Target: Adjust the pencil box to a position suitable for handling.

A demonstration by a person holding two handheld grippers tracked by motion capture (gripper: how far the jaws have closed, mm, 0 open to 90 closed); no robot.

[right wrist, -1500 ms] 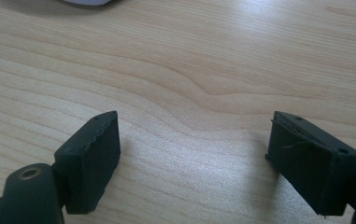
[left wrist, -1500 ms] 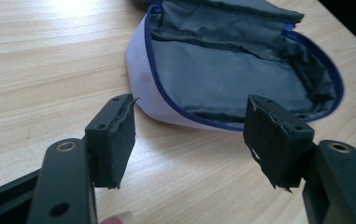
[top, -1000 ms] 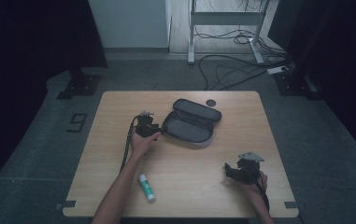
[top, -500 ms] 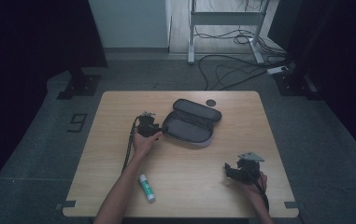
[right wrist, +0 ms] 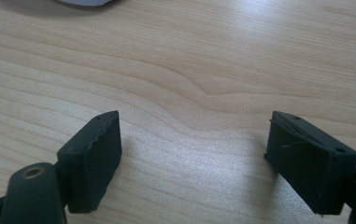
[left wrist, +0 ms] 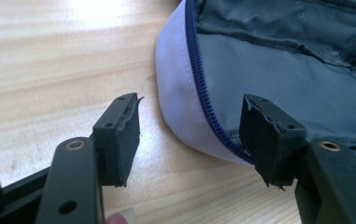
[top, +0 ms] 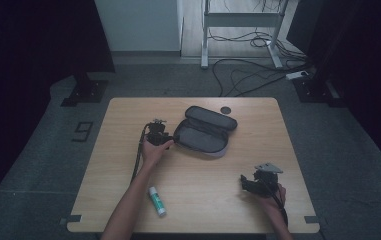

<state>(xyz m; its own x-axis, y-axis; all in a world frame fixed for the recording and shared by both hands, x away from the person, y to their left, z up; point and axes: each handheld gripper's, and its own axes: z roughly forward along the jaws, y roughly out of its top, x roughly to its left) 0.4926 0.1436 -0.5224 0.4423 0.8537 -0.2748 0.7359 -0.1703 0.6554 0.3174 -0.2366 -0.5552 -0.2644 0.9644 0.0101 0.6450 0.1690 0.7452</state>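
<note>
Both pairs of jaws stand apart. The left gripper [left wrist: 187, 135] straddles the near rim of an open zip pouch [left wrist: 278, 70], one jaw outside its pale lilac wall on the wood, the other over the grey lining, with the blue zipper [left wrist: 199, 88] running between them; nothing is clamped. The right gripper [right wrist: 192, 163] is spread over bare wood, holding nothing.

From the high view, the light wooden table [top: 128, 125] stands on a grey floor in a dim room, with dark drapes at both sides, a white wall behind, a metal desk frame [top: 238, 30] and loose cables [top: 248, 75] beyond the far edge.

The pouch [top: 203, 135] lies at the table's centre toward the far side, its long axis running from near left to far right, lid folded back on the far side. The left gripper [top: 158, 135] is at its left end; the right gripper [top: 258, 182] is well apart near the right front corner.

The high view also shows a glue stick [top: 156, 200] lying near the front edge beside the left forearm, and a small dark disc [top: 225, 109] just beyond the pouch. The gripper views add the zipper teeth and wood grain.
</note>
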